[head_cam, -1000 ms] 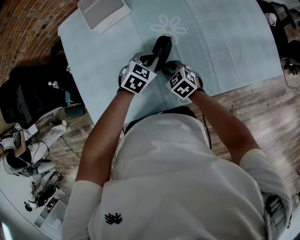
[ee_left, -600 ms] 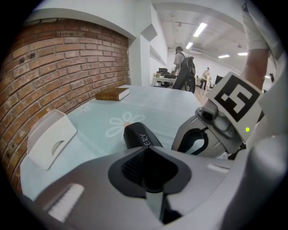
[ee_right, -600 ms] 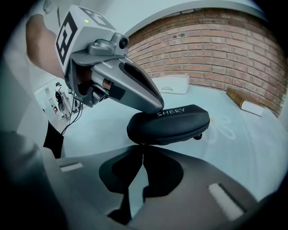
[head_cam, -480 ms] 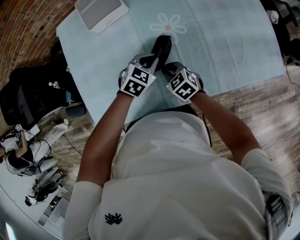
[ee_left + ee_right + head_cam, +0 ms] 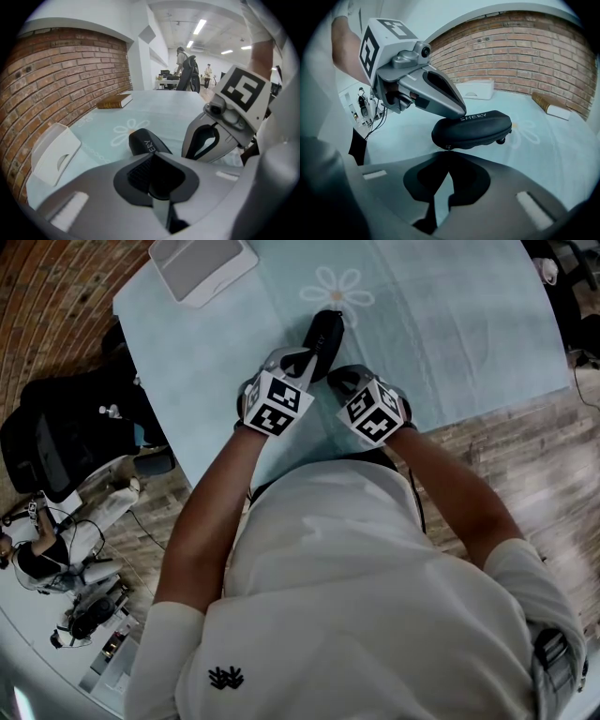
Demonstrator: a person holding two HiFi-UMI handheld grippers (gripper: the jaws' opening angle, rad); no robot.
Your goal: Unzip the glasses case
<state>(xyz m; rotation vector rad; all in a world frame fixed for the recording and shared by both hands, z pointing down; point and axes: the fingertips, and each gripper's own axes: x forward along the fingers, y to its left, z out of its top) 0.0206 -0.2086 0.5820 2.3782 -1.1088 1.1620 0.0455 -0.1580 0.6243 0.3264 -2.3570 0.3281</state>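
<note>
A black zipped glasses case (image 5: 325, 331) lies on the pale blue tablecloth (image 5: 450, 324), near the front edge. My left gripper (image 5: 302, 360) is shut on its near end; in the left gripper view the case (image 5: 144, 142) sticks out beyond the jaws (image 5: 157, 161). From the right gripper view, one left finger (image 5: 443, 93) presses on top of the case (image 5: 473, 129). My right gripper (image 5: 446, 154) has its tips closed at the small metal zipper pull (image 5: 446, 148) on the case's near corner. In the head view the right gripper (image 5: 343, 381) sits just right of the left one.
A white plastic holder (image 5: 202, 263) stands at the table's far left. A book (image 5: 115, 101) lies farther back by the brick wall. A daisy print (image 5: 337, 287) marks the cloth beyond the case. A black chair (image 5: 56, 437) and cables sit on the floor left of the table.
The right gripper has shifted a little back and to the right, away from the case. The left gripper and the case have stayed almost still.
</note>
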